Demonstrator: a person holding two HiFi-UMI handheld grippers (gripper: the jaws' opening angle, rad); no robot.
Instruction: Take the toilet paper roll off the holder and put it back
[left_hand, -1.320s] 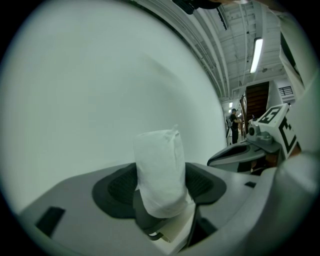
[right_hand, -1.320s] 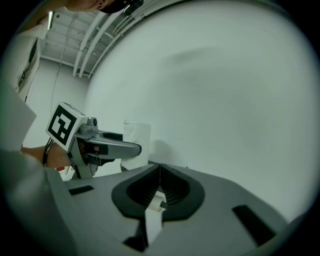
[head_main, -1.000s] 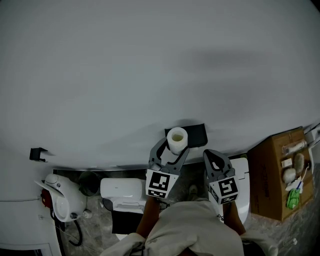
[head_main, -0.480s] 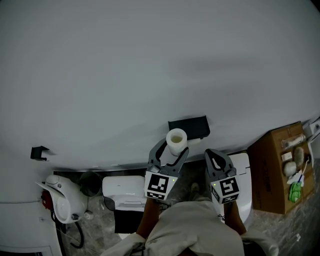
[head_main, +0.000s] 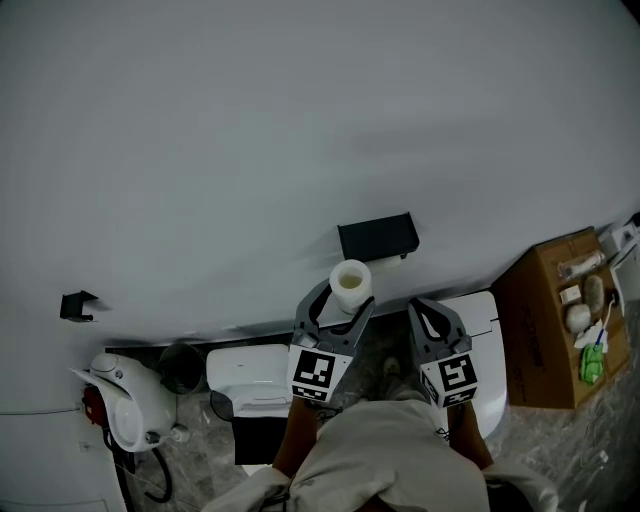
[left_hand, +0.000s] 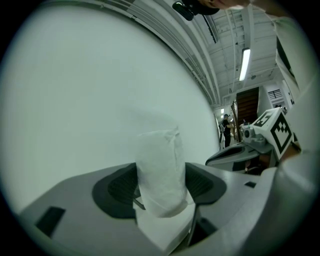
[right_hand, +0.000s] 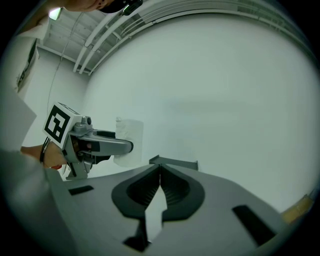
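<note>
Plain white wall (head_main: 300, 120); grey marbled floor (head_main: 570, 440); cardboard box (head_main: 545, 330) at right; ceiling strip light (left_hand: 244, 64) lit.

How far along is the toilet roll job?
Done: the toilet paper roll is off the black wall holder. In hand: the left gripper is clamped on the roll, clear of the holder; the right gripper is shut and empty. Left: setting it back on the holder.

No word, brand or number can be read anywhere in view. The only printed signs are coded black-and-white patterns without characters. One square marker (head_main: 316, 372) is on the cube of the left gripper (head_main: 343, 295). A second marker (head_main: 456, 378) is on the cube of the right gripper (head_main: 429, 308).
</note>
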